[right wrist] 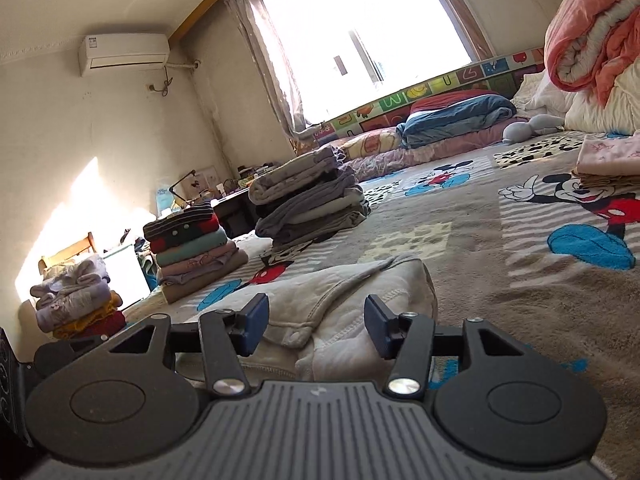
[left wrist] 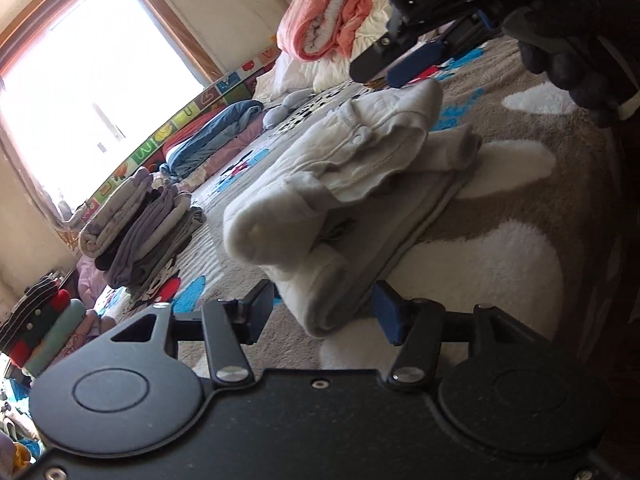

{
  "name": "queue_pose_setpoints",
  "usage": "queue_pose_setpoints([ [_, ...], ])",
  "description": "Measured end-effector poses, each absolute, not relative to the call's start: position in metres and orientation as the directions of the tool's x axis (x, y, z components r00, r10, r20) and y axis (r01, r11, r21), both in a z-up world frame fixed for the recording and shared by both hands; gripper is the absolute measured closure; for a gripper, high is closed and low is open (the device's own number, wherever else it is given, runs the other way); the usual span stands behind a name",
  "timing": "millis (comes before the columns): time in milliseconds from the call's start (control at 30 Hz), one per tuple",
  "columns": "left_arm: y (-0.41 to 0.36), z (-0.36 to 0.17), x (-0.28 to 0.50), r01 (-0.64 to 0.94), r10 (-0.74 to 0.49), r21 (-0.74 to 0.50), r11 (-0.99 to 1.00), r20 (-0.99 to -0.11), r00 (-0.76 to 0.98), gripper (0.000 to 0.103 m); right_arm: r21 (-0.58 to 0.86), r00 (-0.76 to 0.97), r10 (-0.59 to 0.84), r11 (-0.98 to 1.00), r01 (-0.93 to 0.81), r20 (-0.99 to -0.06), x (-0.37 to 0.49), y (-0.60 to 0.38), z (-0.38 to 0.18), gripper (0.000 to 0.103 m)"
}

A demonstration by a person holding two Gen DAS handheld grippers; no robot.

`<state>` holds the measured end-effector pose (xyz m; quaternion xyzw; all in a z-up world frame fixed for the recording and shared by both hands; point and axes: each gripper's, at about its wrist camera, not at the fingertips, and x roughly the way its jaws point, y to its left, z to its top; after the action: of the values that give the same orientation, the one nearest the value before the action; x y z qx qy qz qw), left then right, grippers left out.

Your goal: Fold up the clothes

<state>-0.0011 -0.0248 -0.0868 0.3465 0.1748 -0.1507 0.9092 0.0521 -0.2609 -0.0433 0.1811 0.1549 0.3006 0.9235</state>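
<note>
Blanket [right wrist: 520,240] with cartoon mice covers sunlit bedroom's bed.

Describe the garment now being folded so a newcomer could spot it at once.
Start at the cartoon-mouse blanket covering the bed. Nearest both grippers lies the pale grey garment, folded with snap buttons showing. Unlike the stacks of folded clothes behind, it lies alone.
</note>
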Motion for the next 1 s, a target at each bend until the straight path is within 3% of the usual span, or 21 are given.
queue_pose_setpoints([
  [33, -0.029, -0.09, -0.002, 0.397, -0.147, 0.584, 0.708, -0.428, 0.892, 0.064, 0.44, 0.774, 0.61, 0.75, -0.494, -0.171, 0.054, -0.262, -0.044, 0.049],
  [67, -0.031, -0.092, -0.002, 0.397, -0.141, 0.586, 0.706, -0.433, 0.89, 0.08, 0.451, 0.775, 0.609, 0.747, -0.489, -0.169, 0.055, -0.263, -0.045, 0.049],
  [267, -0.038, -0.078, 0.006, 0.355, -0.136, 0.481, 0.801, -0.431, 0.892, 0.097, 0.493, 0.772, 0.616, 0.726, -0.479, -0.157, 0.062, -0.264, -0.048, 0.048],
  [533, -0.072, -0.086, 0.012, 0.407, -0.166, 0.489, 0.771, -0.463, 0.871, 0.098, 0.587, 0.762, 0.635, 0.668, -0.457, -0.129, 0.072, -0.271, -0.057, 0.048],
  [700, -0.073, -0.104, 0.011, 0.452, -0.159, 0.533, 0.716, -0.505, 0.848, 0.099, 0.566, 0.766, 0.635, 0.668, -0.483, -0.096, 0.067, -0.274, -0.052, 0.046],
  [867, -0.07, -0.099, 0.003, 0.478, -0.174, 0.525, 0.704, -0.526, 0.833, 0.098, 0.485, 0.745, 0.625, 0.739, -0.468, -0.233, 0.073, -0.26, -0.057, 0.047],
  [1000, -0.066, -0.091, -0.005, 0.491, -0.207, 0.51, 0.706, -0.515, 0.832, 0.087, 0.445, 0.732, 0.607, 0.773, -0.453, -0.309, 0.075, -0.253, -0.063, 0.049],
])
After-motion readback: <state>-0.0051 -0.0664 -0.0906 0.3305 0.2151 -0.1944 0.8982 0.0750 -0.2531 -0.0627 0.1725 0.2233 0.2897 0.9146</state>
